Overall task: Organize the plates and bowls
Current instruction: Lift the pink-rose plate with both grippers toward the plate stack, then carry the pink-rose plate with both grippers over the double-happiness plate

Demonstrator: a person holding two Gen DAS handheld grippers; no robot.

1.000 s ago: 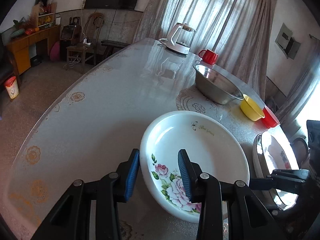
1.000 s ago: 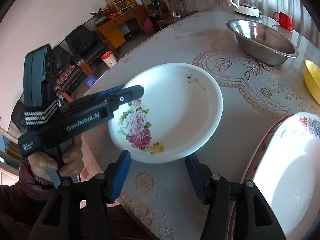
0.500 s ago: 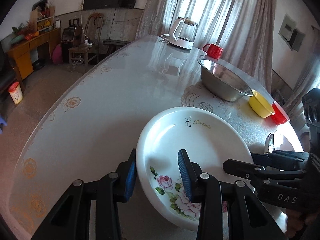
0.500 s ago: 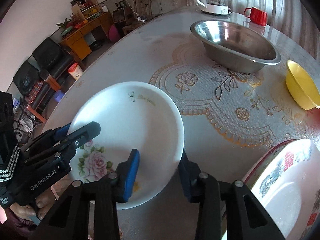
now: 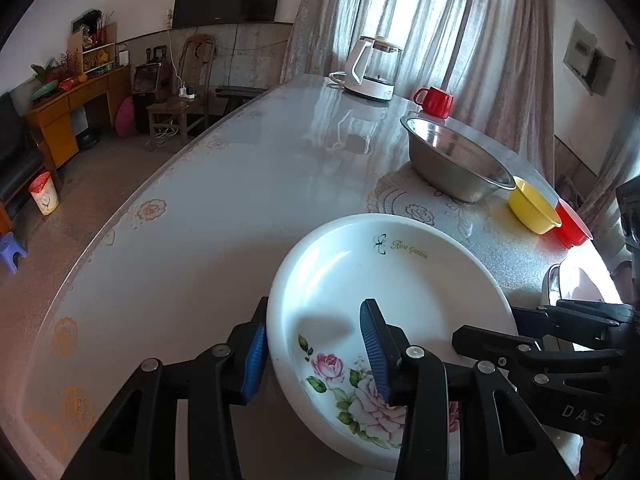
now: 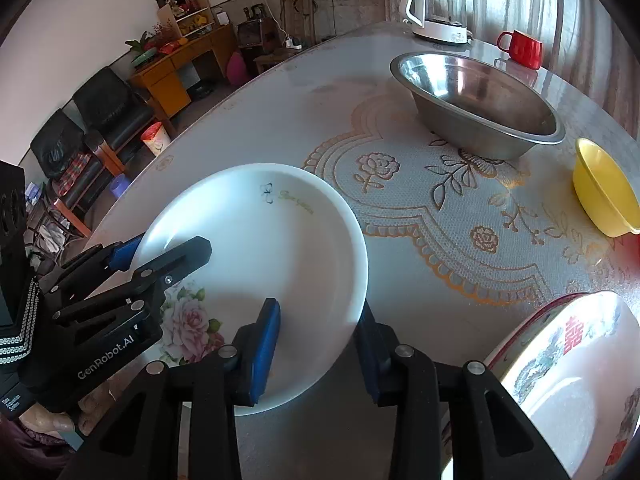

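Note:
A white plate with pink roses (image 5: 384,280) (image 6: 260,240) is tilted, its near side off the table. My left gripper (image 5: 314,350) straddles its left rim, one blue pad outside, one inside, with gaps beside the rim. My right gripper (image 6: 320,344) straddles its right rim the same way, one pad on the plate's face, one under its edge. Neither clearly pinches the rim. A second plate with a red border and red characters (image 6: 560,360) lies at the near right.
A steel bowl (image 6: 480,104) stands farther back on the lace mat. A yellow bowl (image 6: 604,188) and a red bowl (image 5: 572,224) sit to its right. A kettle (image 5: 372,68) and a red mug (image 5: 436,100) stand at the far end.
My right gripper moved left onto the rose plate's right rim. My left gripper shifted its pads over the left rim. The plate's near side has risen slightly.

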